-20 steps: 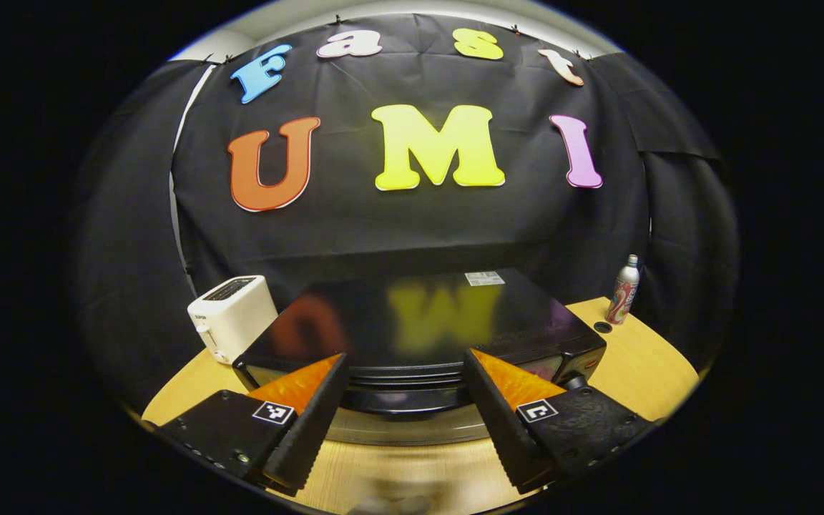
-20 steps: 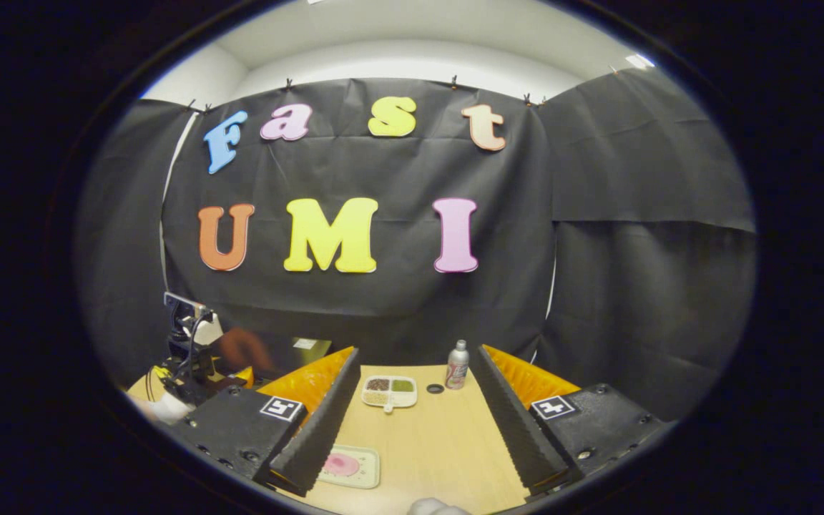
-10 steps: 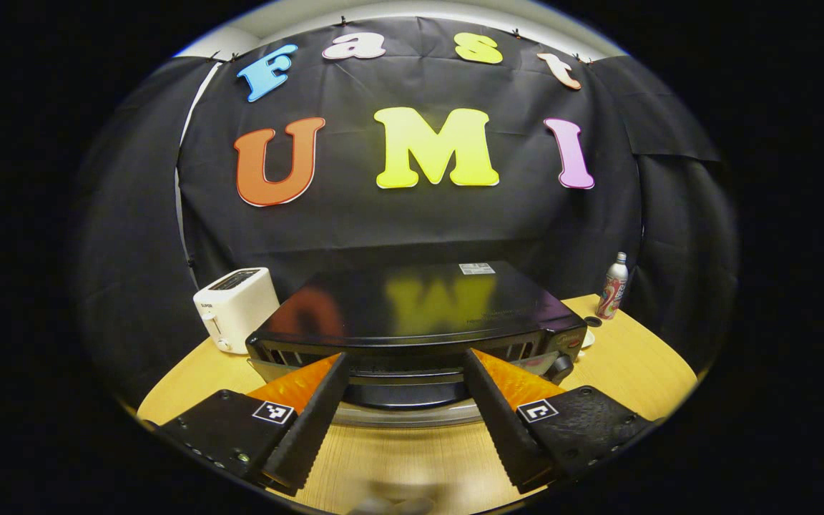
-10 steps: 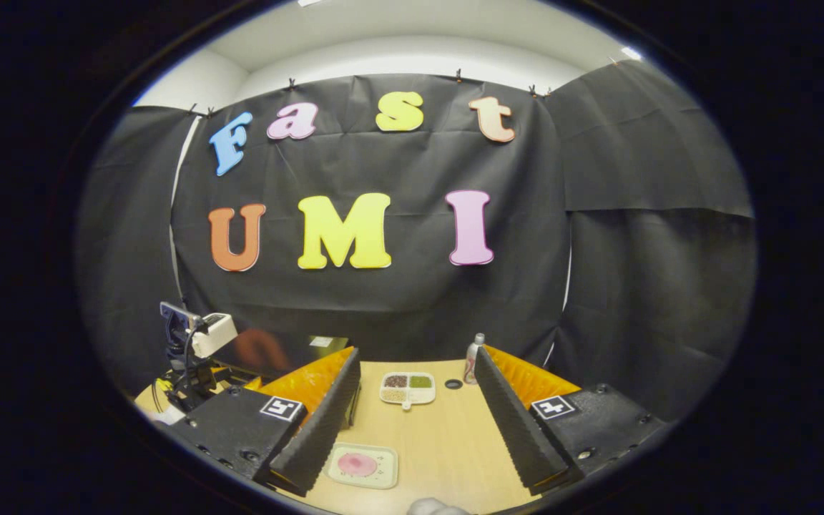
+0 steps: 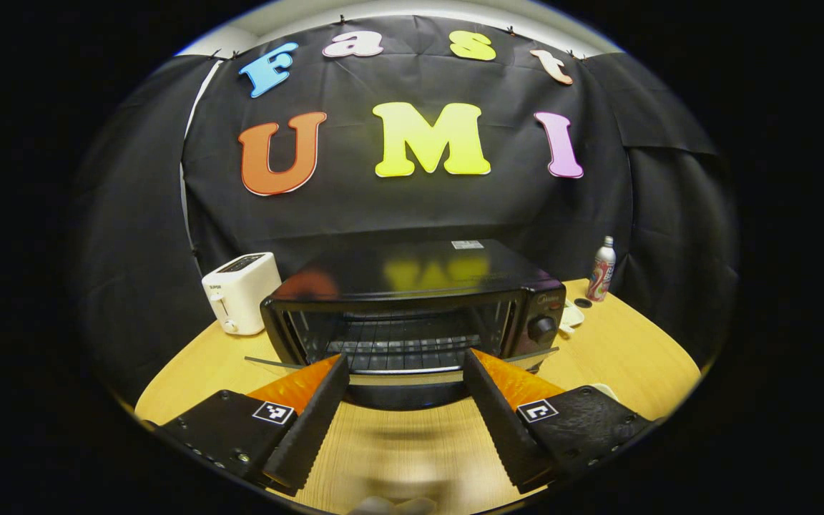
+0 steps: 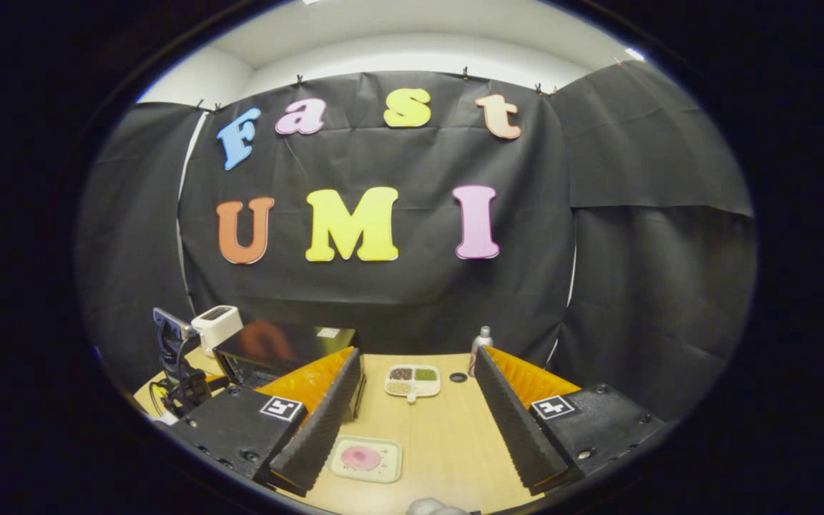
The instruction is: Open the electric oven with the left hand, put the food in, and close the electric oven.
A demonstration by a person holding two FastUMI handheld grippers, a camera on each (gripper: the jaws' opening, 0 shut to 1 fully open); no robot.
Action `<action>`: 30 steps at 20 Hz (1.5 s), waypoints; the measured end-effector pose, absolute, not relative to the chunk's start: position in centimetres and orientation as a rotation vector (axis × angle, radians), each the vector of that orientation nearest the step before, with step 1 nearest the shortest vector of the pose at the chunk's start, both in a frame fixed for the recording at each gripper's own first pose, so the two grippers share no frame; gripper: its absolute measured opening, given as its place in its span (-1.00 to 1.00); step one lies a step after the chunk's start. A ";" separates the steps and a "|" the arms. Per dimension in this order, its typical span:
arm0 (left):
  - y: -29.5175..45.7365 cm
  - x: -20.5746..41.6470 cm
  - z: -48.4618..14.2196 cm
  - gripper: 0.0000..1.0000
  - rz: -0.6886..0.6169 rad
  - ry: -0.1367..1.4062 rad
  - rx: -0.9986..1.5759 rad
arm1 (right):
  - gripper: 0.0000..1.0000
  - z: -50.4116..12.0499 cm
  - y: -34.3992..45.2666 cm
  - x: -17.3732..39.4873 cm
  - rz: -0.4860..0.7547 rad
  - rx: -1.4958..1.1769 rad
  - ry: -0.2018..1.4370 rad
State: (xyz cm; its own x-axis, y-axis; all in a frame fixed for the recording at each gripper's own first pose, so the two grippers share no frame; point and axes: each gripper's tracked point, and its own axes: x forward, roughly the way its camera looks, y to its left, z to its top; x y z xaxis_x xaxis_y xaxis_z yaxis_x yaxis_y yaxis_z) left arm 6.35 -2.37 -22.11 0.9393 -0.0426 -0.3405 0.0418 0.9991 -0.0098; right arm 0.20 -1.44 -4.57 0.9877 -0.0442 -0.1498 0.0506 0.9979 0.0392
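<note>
Oven (image 5: 412, 300) mid-frame, door (image 5: 401, 383) dropped open between spread left gripper (image 5: 405, 422) fingers, gripping nothing. Right gripper (image 6: 412, 429) wide apart, empty, above food tray (image 6: 367, 458) at lower centre.

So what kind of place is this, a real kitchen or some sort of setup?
Likely a staged recording booth, not a kitchen: black cloth walls behind a wooden table holding an electric oven and toaster.

A staged recording booth is imitating a kitchen: black cloth (image 6: 634, 236) is draping the far walls, while a light wooden table (image 5: 619, 357) is carrying a black electric oven (image 5: 412, 300), a white toaster (image 5: 240, 290) and a sectioned food tray (image 6: 413, 380).
</note>
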 end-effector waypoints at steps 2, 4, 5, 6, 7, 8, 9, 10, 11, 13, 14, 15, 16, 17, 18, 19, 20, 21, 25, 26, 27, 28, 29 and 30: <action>-2.3 5.1 -23.0 0.94 -0.047 0.365 -0.010 | 0.93 -5.1 -1.1 0.0 -0.042 0.050 0.159; -2.6 4.0 -23.8 0.95 -0.050 0.378 -0.007 | 0.93 -5.3 -0.9 -0.2 -0.038 0.042 0.162; -2.6 3.6 -24.2 0.95 -0.051 0.385 -0.006 | 0.93 -5.6 -0.8 -0.3 -0.036 0.034 0.166; -2.6 3.1 -24.8 0.94 -0.052 0.394 -0.006 | 0.93 -5.8 -0.8 -0.4 -0.035 0.025 0.170; -2.6 2.7 -25.2 0.94 -0.052 0.402 -0.008 | 0.93 -6.1 -0.9 -0.4 -0.038 0.017 0.175; -2.6 2.3 -25.7 0.94 -0.052 0.413 -0.009 | 0.93 -6.3 -0.9 -0.5 -0.040 0.015 0.181; -2.7 1.9 -26.1 0.94 -0.050 0.419 -0.017 | 0.94 -6.5 -0.8 -0.5 -0.039 0.017 0.185; -2.8 1.5 -26.5 0.94 -0.051 0.428 -0.015 | 0.94 -6.7 -0.8 -0.5 -0.039 0.019 0.191; -2.8 1.2 -26.9 0.95 -0.052 0.432 -0.011 | 1.00 -6.9 -0.8 -0.5 -0.038 0.019 0.195; -2.9 0.8 -27.7 0.96 -0.055 0.450 -0.006 | 0.93 -7.1 -0.7 -0.5 -0.037 0.012 0.200; -3.0 0.3 -28.3 0.96 -0.056 0.465 -0.004 | 0.94 -7.1 -0.7 -0.4 -0.036 0.010 0.200; -3.0 -0.1 -29.1 0.95 -0.057 0.489 -0.005 | 1.00 -7.1 -0.7 -0.4 -0.036 0.009 0.201; -3.0 -0.6 -29.9 0.95 -0.057 0.510 -0.009 | 1.00 -7.1 -0.7 -0.2 -0.035 0.009 0.202; -3.1 -0.9 -30.6 0.95 -0.057 0.529 -0.013 | 1.00 -7.3 -0.5 -0.2 -0.032 0.009 0.205; -3.2 -1.2 -31.5 0.95 -0.058 0.549 -0.010 | 1.00 -7.4 -0.4 -0.2 -0.030 0.008 0.209; -3.3 -1.6 -32.5 0.94 -0.062 0.575 -0.004 | 0.94 -7.6 -0.4 -0.1 -0.028 0.006 0.212; -3.3 -1.8 -33.4 0.93 -0.062 0.599 -0.009 | 0.94 -7.7 -0.4 -0.1 -0.027 0.002 0.217; -3.2 -2.0 -34.4 0.93 -0.060 0.632 -0.020 | 0.94 -8.0 -0.3 -0.1 -0.025 -0.001 0.222; -3.4 -1.9 -35.2 0.93 -0.062 0.650 -0.019 | 1.00 -9.0 -0.6 0.0 -0.027 -0.002 0.246; -3.5 -2.2 -35.3 0.91 -0.062 0.653 -0.018 | 0.94 -9.3 -0.8 0.0 -0.030 0.000 0.257; -3.5 -2.1 -35.2 0.92 -0.060 0.650 -0.022 | 0.94 -9.8 -0.8 0.0 -0.029 0.000 0.266; -3.4 -2.1 -35.0 0.92 -0.058 0.643 -0.027 | 0.94 -10.2 -1.0 0.1 -0.025 -0.002 0.272; -3.3 -2.2 -34.8 0.92 -0.058 0.641 -0.038 | 0.94 -10.9 -1.0 0.3 -0.021 -0.004 0.285; -3.6 -2.3 -34.6 0.92 -0.071 0.632 -0.053 | 1.00 -11.7 -1.0 0.5 -0.003 -0.003 0.316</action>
State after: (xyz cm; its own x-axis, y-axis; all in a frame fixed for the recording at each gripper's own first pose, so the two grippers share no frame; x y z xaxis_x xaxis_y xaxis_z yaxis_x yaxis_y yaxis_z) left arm -2.32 -3.55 -34.56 0.8047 -0.0822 -0.5880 0.0495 0.9962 -0.0714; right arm 0.46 -0.95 -11.75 0.9506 -0.0038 -0.3104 0.0029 1.0000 -0.0035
